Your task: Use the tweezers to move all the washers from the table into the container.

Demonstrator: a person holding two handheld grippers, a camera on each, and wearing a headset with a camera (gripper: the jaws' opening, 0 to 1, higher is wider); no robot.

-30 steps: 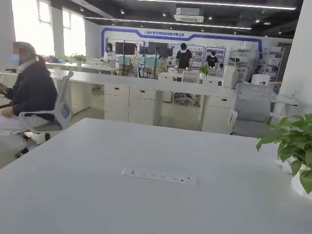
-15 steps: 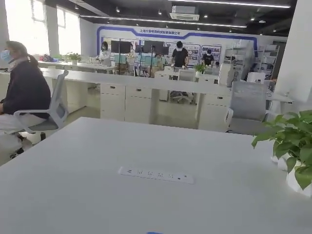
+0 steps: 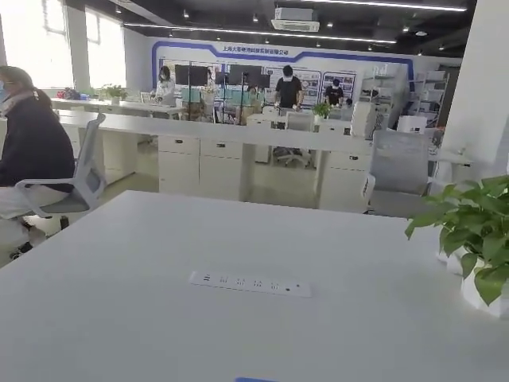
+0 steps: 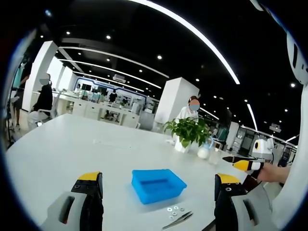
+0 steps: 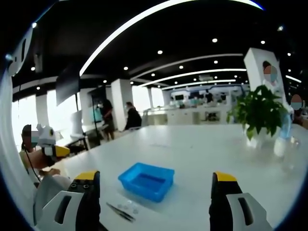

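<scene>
A blue rectangular container (image 4: 158,185) sits open and empty on the white table. Several small metal washers (image 4: 175,210) lie just in front of it, with the tweezers (image 4: 177,219) flat on the table beside them. My left gripper (image 4: 159,177) hovers above the table, facing the container, jaws wide open and holding nothing. In the right gripper view the container (image 5: 146,180), the washers (image 5: 128,207) and the tweezers (image 5: 120,211) lie ahead. My right gripper (image 5: 155,175) is also open and holds nothing. A blue sliver of the container (image 3: 254,380) peeks in at the head view's bottom edge.
A white power strip (image 3: 249,283) is set into the middle of the table (image 3: 119,302). A potted plant (image 3: 469,231) stands at the right edge. A person (image 3: 28,151) sits on a chair to the left, and others work at desks behind.
The head camera has tipped slightly downward, bringing a blue sliver into the bottom edge. Nothing on the table has moved.
</scene>
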